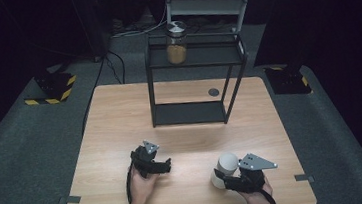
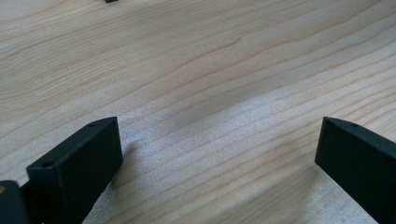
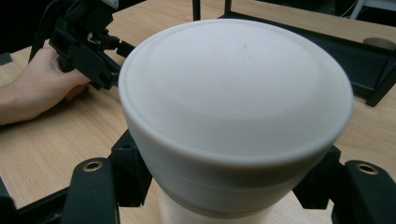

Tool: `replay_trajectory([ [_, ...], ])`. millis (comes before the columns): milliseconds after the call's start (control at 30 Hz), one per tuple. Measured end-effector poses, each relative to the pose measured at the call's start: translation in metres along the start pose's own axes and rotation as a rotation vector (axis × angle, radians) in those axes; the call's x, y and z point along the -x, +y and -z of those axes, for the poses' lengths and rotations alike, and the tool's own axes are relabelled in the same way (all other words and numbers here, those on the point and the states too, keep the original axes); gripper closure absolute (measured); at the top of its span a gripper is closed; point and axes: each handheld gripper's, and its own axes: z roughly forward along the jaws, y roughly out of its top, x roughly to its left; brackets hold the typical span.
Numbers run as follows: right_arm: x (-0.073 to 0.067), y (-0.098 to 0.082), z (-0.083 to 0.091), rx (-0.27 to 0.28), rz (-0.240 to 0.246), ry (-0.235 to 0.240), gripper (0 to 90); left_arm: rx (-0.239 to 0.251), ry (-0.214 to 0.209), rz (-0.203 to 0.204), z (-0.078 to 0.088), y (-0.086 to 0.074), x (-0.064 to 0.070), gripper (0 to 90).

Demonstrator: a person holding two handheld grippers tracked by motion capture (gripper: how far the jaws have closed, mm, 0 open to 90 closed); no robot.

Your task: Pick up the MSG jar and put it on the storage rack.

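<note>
Right gripper view: white container [image 3: 233, 102], base hidden between right tongs [image 3: 229, 196].

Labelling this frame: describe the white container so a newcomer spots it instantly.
On the wooden table, look at the near right corner, in front of the black two-tier rack. The white lidded container stands there, clamped by the right gripper; it's the table's sole pale cylinder.

On the table [image 1: 119, 108], a two-tier rack [image 1: 195, 83] stands at the far middle, with a jar [image 1: 176, 43] on its upper shelf. Near the front edge, the left gripper [image 1: 161, 165] rests left of centre; the right gripper [image 1: 226, 180] sits to its right, around a capped container [image 1: 224, 167].
</note>
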Motion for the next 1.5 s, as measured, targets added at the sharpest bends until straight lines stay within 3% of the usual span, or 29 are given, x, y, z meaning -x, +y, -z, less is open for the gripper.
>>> replay_trajectory([
  [433,0.010,0.031,0.010,0.020,0.027,0.006,34.3,-0.001,0.006,-0.003,0.000,0.000,0.002,0.9],
  [867,0.026,0.067,0.017,0.034,0.048,0.047,34.4,-0.005,0.014,-0.011,-0.001,0.001,0.004,0.9],
  [1500,0.049,0.145,0.044,0.082,0.090,0.064,34.4,-0.001,0.012,-0.005,-0.001,0.000,0.003,1.3],
])
